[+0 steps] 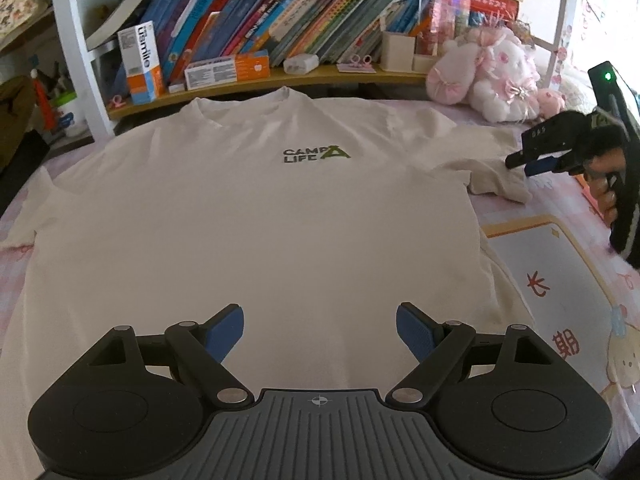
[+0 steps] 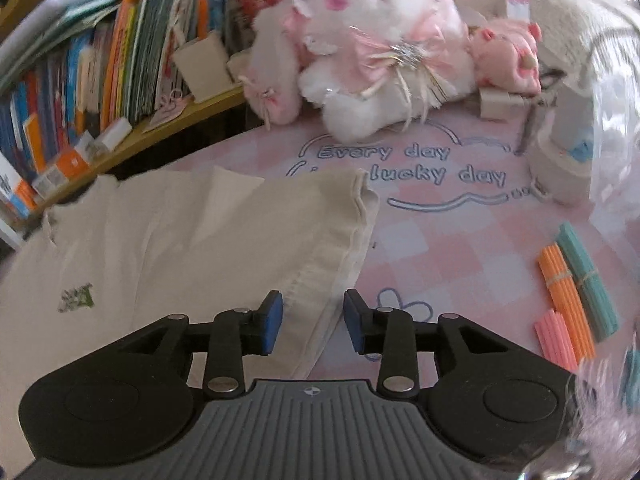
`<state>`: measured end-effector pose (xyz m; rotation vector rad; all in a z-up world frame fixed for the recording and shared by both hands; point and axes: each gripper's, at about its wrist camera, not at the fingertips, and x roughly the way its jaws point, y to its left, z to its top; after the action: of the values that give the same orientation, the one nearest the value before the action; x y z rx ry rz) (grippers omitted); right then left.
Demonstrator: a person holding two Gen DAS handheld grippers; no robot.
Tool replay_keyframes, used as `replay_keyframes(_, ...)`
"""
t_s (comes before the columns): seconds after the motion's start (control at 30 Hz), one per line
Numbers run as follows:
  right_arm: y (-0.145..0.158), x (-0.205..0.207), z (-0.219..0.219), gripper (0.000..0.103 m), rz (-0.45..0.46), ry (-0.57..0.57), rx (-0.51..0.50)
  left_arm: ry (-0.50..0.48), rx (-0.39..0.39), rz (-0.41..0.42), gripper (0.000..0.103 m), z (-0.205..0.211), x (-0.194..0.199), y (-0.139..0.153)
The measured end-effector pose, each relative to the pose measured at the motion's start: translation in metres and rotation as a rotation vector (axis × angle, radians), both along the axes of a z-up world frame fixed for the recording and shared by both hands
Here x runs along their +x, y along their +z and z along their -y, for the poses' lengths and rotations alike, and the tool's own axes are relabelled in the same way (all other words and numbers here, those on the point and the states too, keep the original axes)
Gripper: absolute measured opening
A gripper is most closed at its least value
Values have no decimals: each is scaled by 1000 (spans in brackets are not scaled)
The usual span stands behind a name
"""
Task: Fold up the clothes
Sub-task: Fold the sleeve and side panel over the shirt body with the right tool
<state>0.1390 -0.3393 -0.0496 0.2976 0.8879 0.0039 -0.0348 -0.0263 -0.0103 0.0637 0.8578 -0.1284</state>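
A white T-shirt (image 1: 280, 220) with a green "CAMP LIFE" logo lies flat, front up, on a pink checked cover. My left gripper (image 1: 320, 332) hovers over the shirt's lower body, its blue pads wide apart with nothing between them. In the left wrist view, my right gripper (image 1: 532, 164) is at the far right, held by a hand, just over the shirt's right sleeve. In the right wrist view that gripper (image 2: 313, 320) stands open, and the sleeve's (image 2: 320, 220) hemmed edge runs under the gap without touching the pads.
A bookshelf (image 1: 260, 32) full of books runs along the far edge. Pink and white plush toys (image 1: 500, 76) sit at the back right. Bundles of coloured sticks (image 2: 572, 280) lie right of the sleeve on the cover (image 2: 440, 248), and a pale roll (image 2: 560, 176) stands behind them.
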Motion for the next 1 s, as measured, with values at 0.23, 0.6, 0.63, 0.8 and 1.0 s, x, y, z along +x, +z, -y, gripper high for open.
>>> replay_keyframes(0.23,-3,8,-1,7,18,4,28,3,-25,-3,86,-11,3,-2)
replay_keyframes(0.6,67,24,-124,7,210,240,-105,45,-70,27,86,-58,-6,2)
replay_keyframes(0.63,69,25,-145,7,213,274,-122,55,-73,26,86,-64,-8,2)
replay_keyframes(0.8,54,26,-224,44,116,478,-46,96,-95,-2,86,-91,-15,-2)
replay_keyframes(1.0,59,-11,-192,43,97,459,196,118,-116,-5,86,-111,-18,-6)
